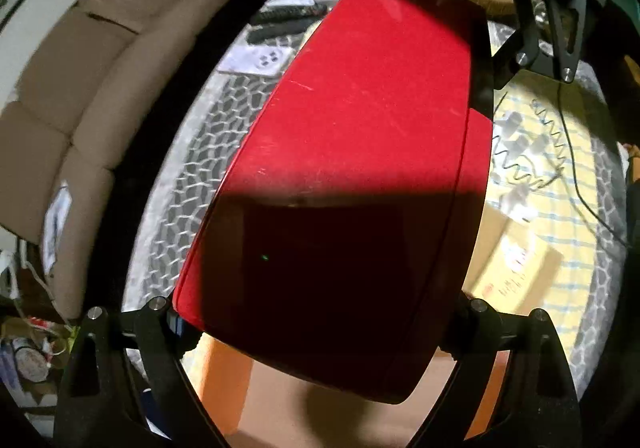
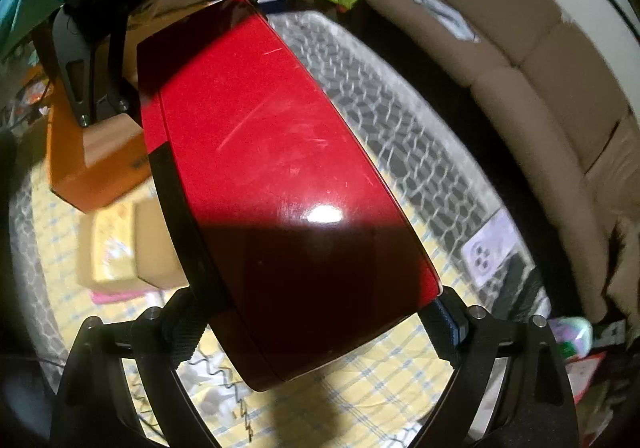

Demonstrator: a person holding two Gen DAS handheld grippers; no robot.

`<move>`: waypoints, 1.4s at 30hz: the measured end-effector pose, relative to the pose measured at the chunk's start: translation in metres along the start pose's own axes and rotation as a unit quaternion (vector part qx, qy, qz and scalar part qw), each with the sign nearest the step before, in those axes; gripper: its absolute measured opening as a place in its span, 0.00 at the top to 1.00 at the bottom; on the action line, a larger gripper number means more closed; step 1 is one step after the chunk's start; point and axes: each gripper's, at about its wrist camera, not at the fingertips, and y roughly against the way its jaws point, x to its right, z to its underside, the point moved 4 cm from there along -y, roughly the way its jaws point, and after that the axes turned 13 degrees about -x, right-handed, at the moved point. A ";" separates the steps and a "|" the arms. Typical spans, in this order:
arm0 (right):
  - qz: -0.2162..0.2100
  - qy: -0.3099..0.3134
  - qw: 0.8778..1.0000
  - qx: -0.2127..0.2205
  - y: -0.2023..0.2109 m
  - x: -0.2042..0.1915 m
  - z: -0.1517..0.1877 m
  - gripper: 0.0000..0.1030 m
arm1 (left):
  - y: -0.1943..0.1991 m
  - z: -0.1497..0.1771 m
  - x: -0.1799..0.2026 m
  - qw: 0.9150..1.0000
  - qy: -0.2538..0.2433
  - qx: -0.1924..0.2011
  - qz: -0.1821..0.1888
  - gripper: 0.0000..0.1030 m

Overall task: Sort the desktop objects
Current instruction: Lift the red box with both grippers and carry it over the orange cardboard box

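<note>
Between your two grippers hangs the red box (image 1: 344,152), lifted off the table (image 1: 208,152) and tilted, one end in each. Left gripper (image 1: 320,328) is clamped across the near end in its own view, fingers spread wide to span the box's width; right gripper (image 2: 316,312) does the same at the opposite end. Each wrist view shows the other gripper at the far end of the box, so you carry it end to end, likely because it's too long and glossy for one grip. Lid seam runs along the dark side band; pinching across both ends probably keeps the lid on. Below: yellow checked cloth (image 2: 380,376), coiled cable (image 1: 532,152), cardboard box (image 1: 516,268), orange box (image 2: 92,164), remote (image 1: 288,14) further off. No sorting spot is evident; destination unclear. Motion blur, so the box seems mid-carry.
</note>
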 end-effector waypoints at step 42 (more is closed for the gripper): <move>-0.069 0.098 0.992 -0.041 -0.070 -0.190 -0.155 0.11 | -0.047 0.242 0.031 0.991 0.089 -0.088 0.039 0.13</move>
